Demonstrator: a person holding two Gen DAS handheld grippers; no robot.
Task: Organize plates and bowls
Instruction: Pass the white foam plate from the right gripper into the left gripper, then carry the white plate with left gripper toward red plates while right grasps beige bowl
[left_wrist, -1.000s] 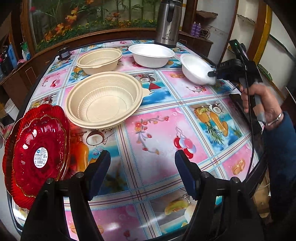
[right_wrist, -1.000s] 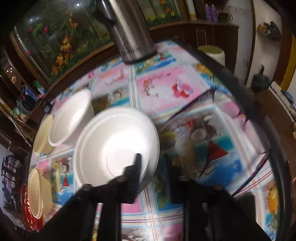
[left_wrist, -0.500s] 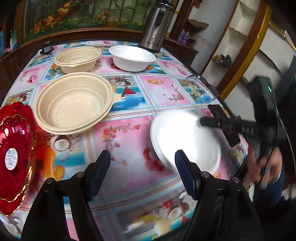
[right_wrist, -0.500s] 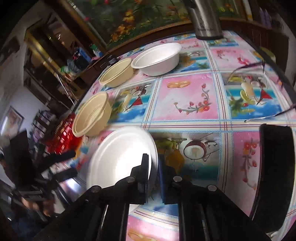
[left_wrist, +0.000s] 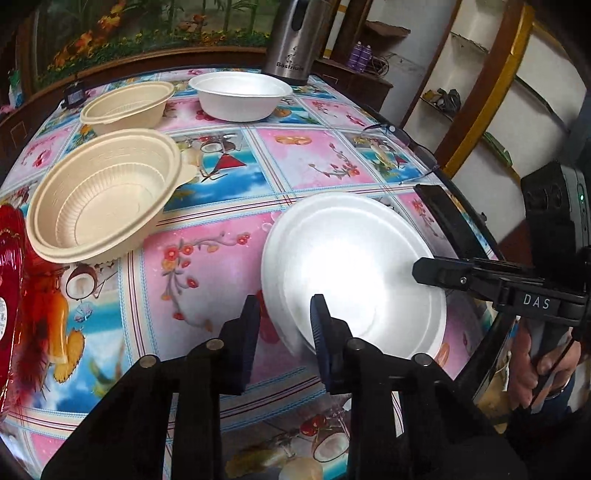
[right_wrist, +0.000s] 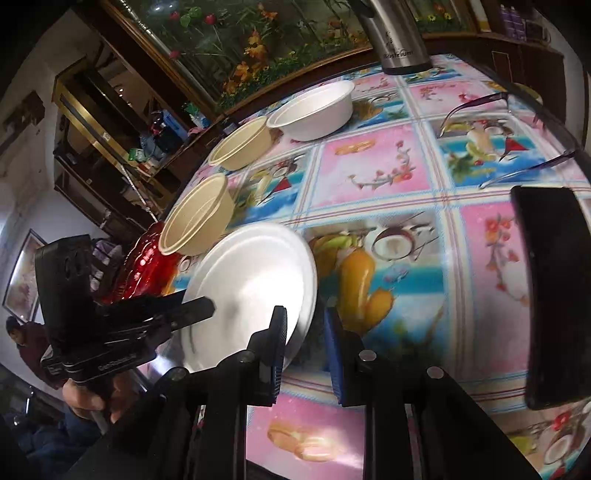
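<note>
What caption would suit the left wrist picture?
Two grippers, left and right, straddle opposite rims of a white plate on a colourful tablecloth.

Open tablecloth runs mid-table; beige bowls block the left, a phone the right edge.

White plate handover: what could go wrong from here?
1. Left tool and right tool both straddle the white plate's rim with gaps showing; neither clamps it, so it may slip.
2. The plate is near the table edge beside a black phone; a nudge could knock either off.
</note>
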